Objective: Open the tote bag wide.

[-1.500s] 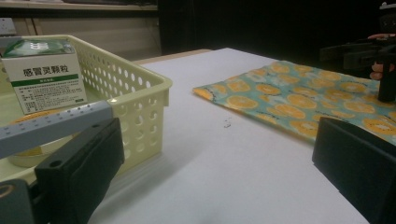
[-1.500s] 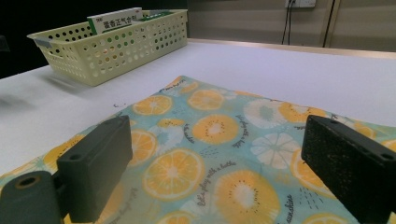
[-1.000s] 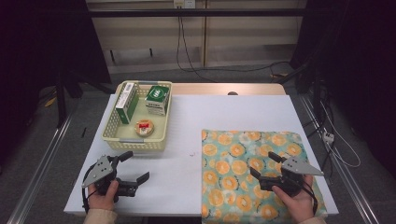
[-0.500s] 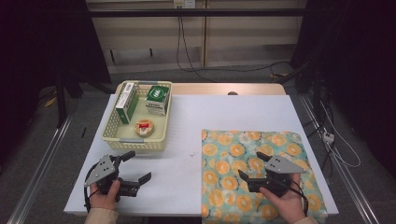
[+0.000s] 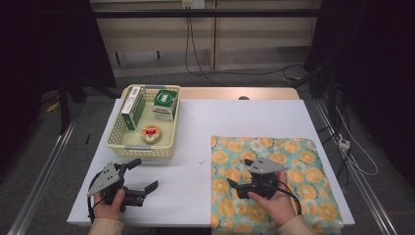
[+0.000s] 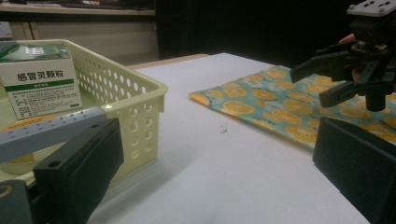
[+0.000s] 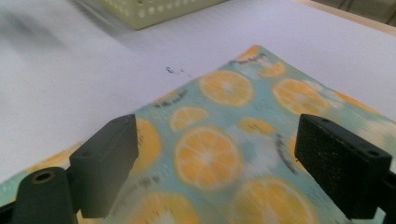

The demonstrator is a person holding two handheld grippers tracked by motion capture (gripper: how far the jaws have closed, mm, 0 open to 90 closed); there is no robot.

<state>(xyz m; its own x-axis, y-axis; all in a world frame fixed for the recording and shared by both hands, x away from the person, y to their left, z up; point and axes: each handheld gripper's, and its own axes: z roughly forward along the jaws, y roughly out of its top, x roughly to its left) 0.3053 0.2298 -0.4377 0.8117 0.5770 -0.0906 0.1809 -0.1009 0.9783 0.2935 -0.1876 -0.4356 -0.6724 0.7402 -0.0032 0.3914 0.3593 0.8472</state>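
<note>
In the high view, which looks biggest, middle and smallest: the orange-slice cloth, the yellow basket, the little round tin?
1. Orange-slice patterned cloth
2. Pale yellow perforated plastic basket
3. Small round red-and-yellow tin, inside the basket

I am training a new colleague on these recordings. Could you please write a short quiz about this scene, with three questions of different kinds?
1. True or false: the right gripper hovers over the cloth, jaws open.
2. Where is the round tin? A) on the cloth B) in the basket C) in the left gripper
3. Fill in: the left gripper holds ____.

Key
1. True; the right gripper view shows the jaws spread over the orange-slice print.
2. B; it lies in the basket with two boxes.
3. Nothing; its jaws stand open above the table, near the basket.
</note>
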